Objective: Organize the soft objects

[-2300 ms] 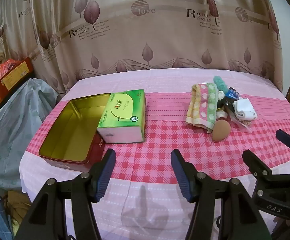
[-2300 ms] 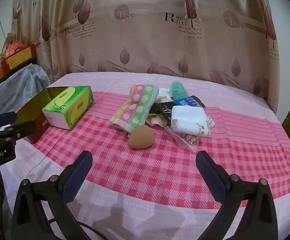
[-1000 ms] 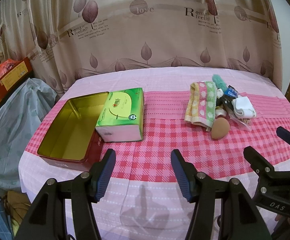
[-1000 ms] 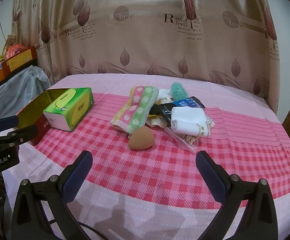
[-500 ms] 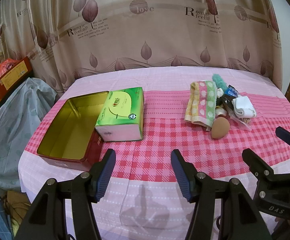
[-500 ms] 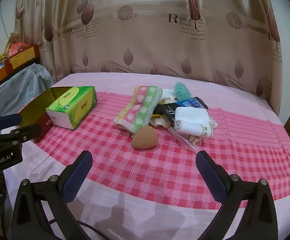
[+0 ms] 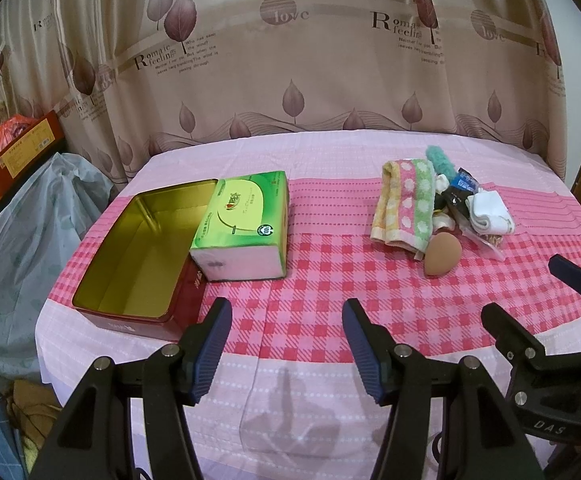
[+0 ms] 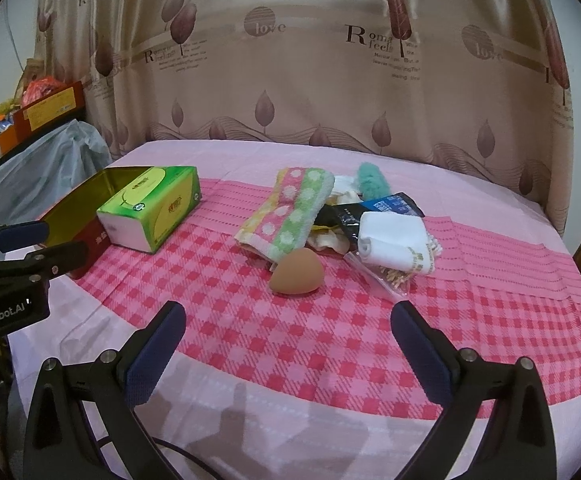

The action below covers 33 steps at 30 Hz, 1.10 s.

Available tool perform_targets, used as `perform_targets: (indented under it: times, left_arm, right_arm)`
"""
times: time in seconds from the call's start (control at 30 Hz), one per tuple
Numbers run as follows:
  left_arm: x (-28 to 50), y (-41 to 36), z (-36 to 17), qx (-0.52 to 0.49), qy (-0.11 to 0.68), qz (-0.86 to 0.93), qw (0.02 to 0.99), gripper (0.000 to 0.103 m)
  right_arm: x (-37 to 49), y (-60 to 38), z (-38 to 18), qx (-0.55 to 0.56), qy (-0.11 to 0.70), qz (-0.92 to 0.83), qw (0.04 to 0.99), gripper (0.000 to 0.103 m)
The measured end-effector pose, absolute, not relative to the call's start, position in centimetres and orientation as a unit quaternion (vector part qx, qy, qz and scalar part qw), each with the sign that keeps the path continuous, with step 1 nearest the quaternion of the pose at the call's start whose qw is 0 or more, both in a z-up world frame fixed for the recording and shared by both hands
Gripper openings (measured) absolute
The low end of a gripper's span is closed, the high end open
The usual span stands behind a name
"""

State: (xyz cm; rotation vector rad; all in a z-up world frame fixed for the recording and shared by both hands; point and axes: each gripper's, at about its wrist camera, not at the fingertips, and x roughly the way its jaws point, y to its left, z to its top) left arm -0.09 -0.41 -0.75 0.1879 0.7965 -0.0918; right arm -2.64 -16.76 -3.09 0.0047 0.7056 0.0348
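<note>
Gold-lined tin (image 7: 130, 248) lies bare, tissue box (image 7: 242, 224) beside it; both claws spread, gripping nothing.

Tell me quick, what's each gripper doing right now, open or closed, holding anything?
Left gripper: open, holding nothing, above the near edge of the table.
Right gripper: open wide, holding nothing, short of the beige sponge.

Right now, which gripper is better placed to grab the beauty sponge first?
Right. The right gripper is open with the beauty sponge almost straight ahead of its jaws. The left gripper faces the tissue box and open tin, with the sponge off to its right.
</note>
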Motion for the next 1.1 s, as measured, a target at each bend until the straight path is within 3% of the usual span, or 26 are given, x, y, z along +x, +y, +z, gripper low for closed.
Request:
perform_targets:
  times: [1.1]
  left_arm:
    - [1.7, 0.9, -2.3, 0.077, 0.418, -0.041, 0.904, 0.059]
  right_arm:
    - [-1.6, -16.8, -4.3, -0.005, 0.367, 0.045, 0.929, 0.088]
